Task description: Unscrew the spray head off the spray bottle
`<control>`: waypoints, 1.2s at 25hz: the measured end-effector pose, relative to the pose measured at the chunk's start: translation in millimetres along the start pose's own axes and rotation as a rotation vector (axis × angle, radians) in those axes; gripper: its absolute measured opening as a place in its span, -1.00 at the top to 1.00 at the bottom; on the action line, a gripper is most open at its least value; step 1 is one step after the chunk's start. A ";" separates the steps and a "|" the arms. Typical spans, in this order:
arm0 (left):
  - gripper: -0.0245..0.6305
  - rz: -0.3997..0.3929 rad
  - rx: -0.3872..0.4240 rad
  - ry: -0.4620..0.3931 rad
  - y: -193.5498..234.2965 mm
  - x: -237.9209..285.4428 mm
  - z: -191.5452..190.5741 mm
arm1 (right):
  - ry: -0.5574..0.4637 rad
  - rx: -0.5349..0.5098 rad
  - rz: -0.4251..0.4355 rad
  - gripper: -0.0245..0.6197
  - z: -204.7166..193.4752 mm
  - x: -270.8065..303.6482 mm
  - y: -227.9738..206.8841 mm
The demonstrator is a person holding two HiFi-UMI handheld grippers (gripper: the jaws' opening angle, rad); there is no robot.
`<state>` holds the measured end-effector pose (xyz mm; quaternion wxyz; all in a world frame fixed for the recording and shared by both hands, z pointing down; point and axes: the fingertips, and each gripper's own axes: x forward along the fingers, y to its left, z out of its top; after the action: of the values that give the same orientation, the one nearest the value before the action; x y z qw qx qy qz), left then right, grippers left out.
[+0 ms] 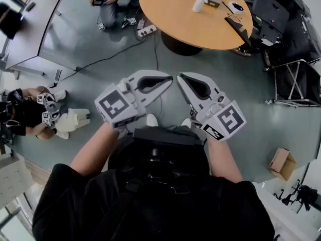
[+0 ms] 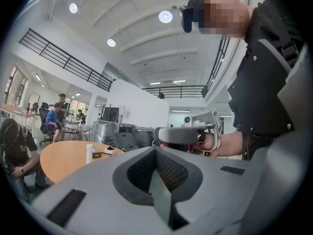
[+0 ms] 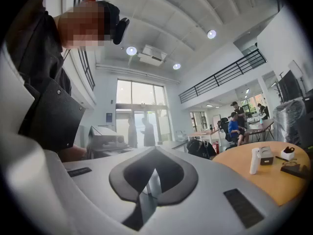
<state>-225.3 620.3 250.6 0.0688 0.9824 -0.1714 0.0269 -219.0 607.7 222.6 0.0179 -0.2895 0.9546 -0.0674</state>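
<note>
Spray bottle (image 1: 200,1) stands upright; round table (image 1: 170,19) beneath it.

No words, brand names or numbers can be read in any view. The only signs are black-and-white square patterns without letters. One is on the marker cube (image 1: 114,106) of the left gripper (image 1: 171,78), middle left of the head view. Another is on the marker cube (image 1: 229,120) of the right gripper (image 1: 179,77), middle right. Any print on the small things on the round table (image 1: 170,11) at the top is too small to tell.
</note>
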 end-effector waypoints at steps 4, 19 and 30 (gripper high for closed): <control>0.92 0.002 -0.006 0.000 14.1 8.5 -5.0 | 0.020 -0.001 0.028 0.95 -9.1 9.6 -11.8; 0.92 0.048 -0.019 -0.019 65.7 115.8 12.3 | 0.031 -0.044 0.091 0.95 9.0 -13.4 -132.4; 0.93 0.117 -0.032 0.008 101.6 236.9 35.3 | 0.032 -0.059 0.166 0.95 31.3 -56.8 -244.6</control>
<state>-36.3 441.6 246.6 0.0838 0.9693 -0.2287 0.0322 -34.8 434.1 225.3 -0.0004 -0.2087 0.9771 -0.0423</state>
